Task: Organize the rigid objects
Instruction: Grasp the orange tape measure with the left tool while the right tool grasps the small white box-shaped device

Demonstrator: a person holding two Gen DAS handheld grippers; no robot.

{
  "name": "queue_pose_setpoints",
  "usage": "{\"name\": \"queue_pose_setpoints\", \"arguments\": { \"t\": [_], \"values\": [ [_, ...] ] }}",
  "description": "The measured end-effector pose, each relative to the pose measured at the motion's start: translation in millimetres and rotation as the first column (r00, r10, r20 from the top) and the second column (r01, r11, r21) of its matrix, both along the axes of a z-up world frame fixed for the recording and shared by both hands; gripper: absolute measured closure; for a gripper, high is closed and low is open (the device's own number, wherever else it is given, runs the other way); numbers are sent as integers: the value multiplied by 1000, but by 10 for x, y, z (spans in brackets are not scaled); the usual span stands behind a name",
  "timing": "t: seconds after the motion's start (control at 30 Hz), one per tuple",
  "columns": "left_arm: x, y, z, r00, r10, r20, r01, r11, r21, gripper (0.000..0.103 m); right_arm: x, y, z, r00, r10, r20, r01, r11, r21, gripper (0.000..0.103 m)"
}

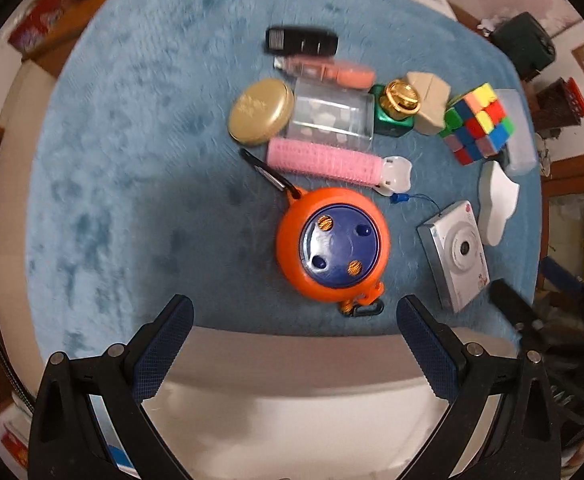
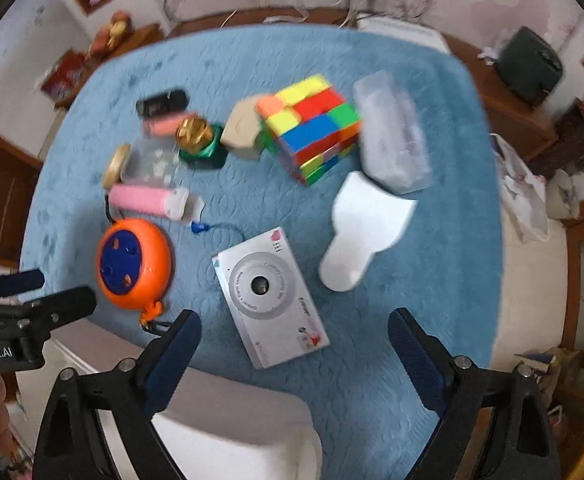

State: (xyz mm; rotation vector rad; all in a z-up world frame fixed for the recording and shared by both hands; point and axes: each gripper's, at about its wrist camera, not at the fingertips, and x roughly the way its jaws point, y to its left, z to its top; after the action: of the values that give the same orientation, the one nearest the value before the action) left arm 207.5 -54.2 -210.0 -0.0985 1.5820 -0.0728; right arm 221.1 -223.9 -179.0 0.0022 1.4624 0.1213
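Observation:
Rigid items lie scattered on a blue fuzzy mat (image 1: pixel 131 160). My left gripper (image 1: pixel 294 312) hangs open over the mat's near edge, just short of an orange reel with a blue hub (image 1: pixel 332 248). My right gripper (image 2: pixel 295 322) is open too, pointing down above a silver compact camera (image 2: pixel 271 296), nothing between its pads. Farther back are a colourful puzzle cube (image 2: pixel 312 128), a pink roller (image 1: pixel 324 160), a gold tin (image 1: pixel 260 111), a clear box (image 1: pixel 332 120), a green bottle with a gold cap (image 1: pixel 398 106), a beige box (image 1: pixel 428 100) and a black remote (image 1: pixel 302 40).
A white flat piece (image 2: pixel 366 228) and a clear plastic case (image 2: pixel 392 132) lie right of the cube. The left gripper (image 2: pixel 51 292) shows at the right wrist view's left edge. A white cushion (image 2: pixel 235 432) sits below the mat's near edge. Wooden furniture rings the mat.

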Motion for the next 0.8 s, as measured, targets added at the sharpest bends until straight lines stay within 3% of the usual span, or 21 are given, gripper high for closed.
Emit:
{"name": "queue_pose_setpoints", "arguments": {
  "t": [0.17, 0.47, 0.67, 0.8],
  "values": [
    [91, -160, -96, 999, 38, -15, -38, 999, 21, 2, 20, 87, -212, 998, 42, -47, -43, 999, -26, 11],
    [144, -415, -330, 998, 52, -46, -46, 991, 125, 2, -3, 94, -494, 989, 47, -141, -48, 999, -1, 30],
    [224, -475, -478, 994, 91, -57, -80, 984, 162, 3, -46, 123, -549, 985, 63, -160, -66, 998, -16, 31],
    [217, -432, -619, 990, 115, -76, -102, 982, 158, 10, 5, 171, -598, 982, 54, -183, -58, 998, -16, 31]
  ]
}}
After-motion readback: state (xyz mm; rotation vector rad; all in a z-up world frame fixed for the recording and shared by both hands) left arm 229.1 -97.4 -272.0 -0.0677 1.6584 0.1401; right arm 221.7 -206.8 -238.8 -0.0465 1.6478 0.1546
